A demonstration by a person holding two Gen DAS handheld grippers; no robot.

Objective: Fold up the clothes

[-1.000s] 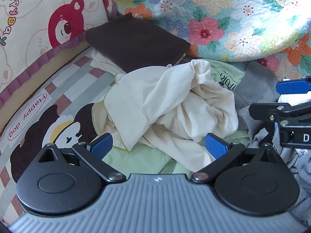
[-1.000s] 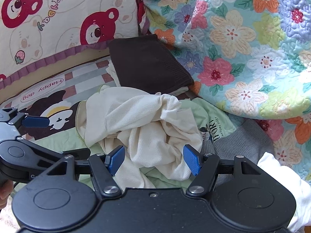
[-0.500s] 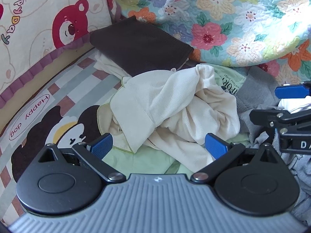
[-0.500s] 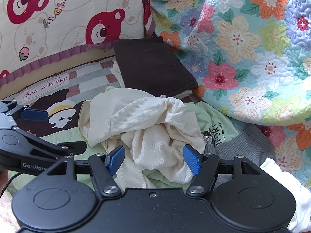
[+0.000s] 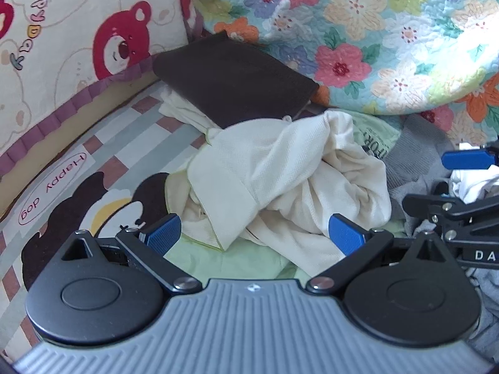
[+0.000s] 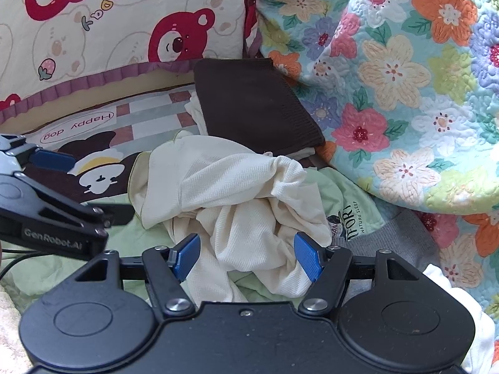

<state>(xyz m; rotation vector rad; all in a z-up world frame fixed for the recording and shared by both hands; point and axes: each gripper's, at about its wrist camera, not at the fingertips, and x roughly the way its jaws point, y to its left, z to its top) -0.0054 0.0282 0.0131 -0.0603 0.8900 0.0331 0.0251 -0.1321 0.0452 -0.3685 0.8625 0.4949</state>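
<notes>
A crumpled cream garment (image 5: 280,184) (image 6: 237,196) lies in a heap on a pale green garment (image 5: 237,258) (image 6: 346,199) with printed lettering. My left gripper (image 5: 252,233) is open, its blue pads on either side of the heap's near edge, holding nothing. My right gripper (image 6: 246,254) is open too, and cream cloth lies between its blue fingers (image 6: 307,255) without being clamped. A folded dark brown garment (image 5: 230,78) (image 6: 252,106) rests on a folded cream piece behind the heap. The right gripper (image 5: 464,187) shows at the left wrist view's right edge.
A bear-print pillow (image 5: 78,37) (image 6: 118,21) stands at the back left and a floral quilt (image 5: 374,31) (image 6: 399,71) at the back right. A grey garment (image 5: 414,155) (image 6: 402,233) and white cloth (image 6: 449,296) lie right of the heap. The sheet (image 5: 62,184) carries a "Happy dog" print.
Both grippers have drawn back slightly from the heap and shifted, so the scene sits lower in view. The clothes have not moved. Both grippers stay open.
</notes>
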